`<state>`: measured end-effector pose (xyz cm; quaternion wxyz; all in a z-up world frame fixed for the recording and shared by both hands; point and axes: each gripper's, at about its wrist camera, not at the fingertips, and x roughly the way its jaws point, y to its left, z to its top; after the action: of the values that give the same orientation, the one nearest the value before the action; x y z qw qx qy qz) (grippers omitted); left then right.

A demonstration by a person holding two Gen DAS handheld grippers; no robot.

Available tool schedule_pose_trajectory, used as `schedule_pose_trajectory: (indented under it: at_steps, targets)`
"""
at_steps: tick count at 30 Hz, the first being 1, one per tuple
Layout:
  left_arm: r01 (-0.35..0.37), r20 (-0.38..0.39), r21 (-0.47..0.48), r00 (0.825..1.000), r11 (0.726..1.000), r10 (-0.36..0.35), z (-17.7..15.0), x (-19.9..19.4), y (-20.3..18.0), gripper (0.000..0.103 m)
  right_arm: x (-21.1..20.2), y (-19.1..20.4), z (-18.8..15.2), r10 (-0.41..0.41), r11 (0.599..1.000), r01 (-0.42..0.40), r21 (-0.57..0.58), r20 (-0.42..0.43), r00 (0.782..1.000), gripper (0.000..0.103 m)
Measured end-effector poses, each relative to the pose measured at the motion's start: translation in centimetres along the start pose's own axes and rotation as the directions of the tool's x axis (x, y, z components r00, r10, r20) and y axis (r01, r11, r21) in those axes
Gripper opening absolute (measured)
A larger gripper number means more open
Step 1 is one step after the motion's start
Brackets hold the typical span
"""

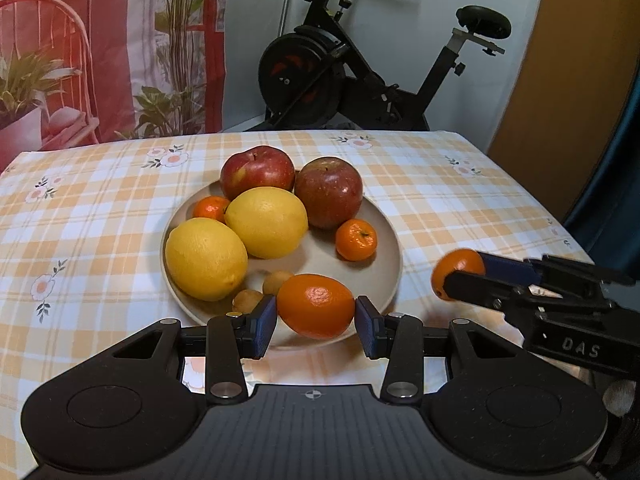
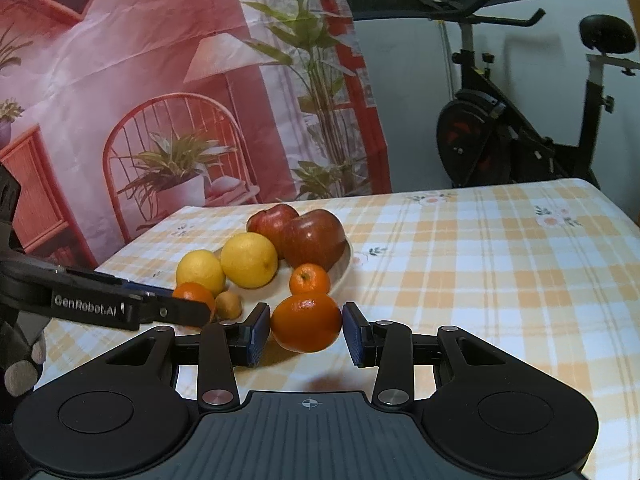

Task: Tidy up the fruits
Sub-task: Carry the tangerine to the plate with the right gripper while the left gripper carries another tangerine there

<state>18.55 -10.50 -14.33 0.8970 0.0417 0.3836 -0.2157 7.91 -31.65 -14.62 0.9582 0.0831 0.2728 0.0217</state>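
We find each gripper clamped on its own orange. The left gripper holds an orange between its blue pads, which press on both flanks; the fruit hangs over the plate at its six o'clock rim, and we cannot tell whether it touches the plate. The right gripper holds a second orange in the same manner, pads against both sides. In the left wrist view this second orange sits off the plate, near its four o'clock edge, over the checked tablecloth. A faint shadow under it in the right wrist view suggests to us that it is clear of the cloth.

On the plate we record two lemons side by side at nine o'clock and at centre, two red apples together at twelve to one o'clock, one small mandarin at three o'clock, another tucked behind the lemons at eleven, and two small brown fruits near six o'clock. Like lies with like, which we judge to be the purpose: the fruit is being grouped by kind.

We judge the oranges to be the last group unsettled. The bare part of the plate lies around four to five o'clock, beside the small mandarin, and that seems the natural berth. Round fruit may roll on the shallow rim if set down carelessly.

Beyond the table stand an exercise bike and a printed backdrop.
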Motion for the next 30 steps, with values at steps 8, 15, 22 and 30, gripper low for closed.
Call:
schedule_pose_trajectory:
  at_steps: [8, 15, 22, 30]
  targets:
    - [-0.005, -0.023, 0.014, 1.0, 1.0, 0.005, 0.1, 1.2, 0.2, 0.045, 3.6, 0.0, 1.6, 0.043, 0.999, -0.043, -0.011, -0.029, 0.999, 0.036]
    - [-0.006, -0.038, 0.018, 0.999, 1.0, 0.007, 0.0, 1.8, 0.4, 0.045, 5.3, 0.5, 1.8, 0.063, 0.997, -0.065, -0.035, -0.063, 0.996, 0.036]
    - [-0.003, -0.045, 0.016, 0.999, 1.0, 0.003, -0.1, 1.9, 0.5, 0.045, 5.8, 0.5, 1.8, 0.061, 0.997, -0.064, -0.038, -0.078, 0.995, 0.036]
    - [-0.006, -0.046, 0.014, 0.999, 1.0, 0.006, -0.2, 1.9, 0.5, 0.045, 6.0, 0.7, 1.8, 0.054, 0.997, -0.057, -0.043, -0.079, 0.995, 0.038]
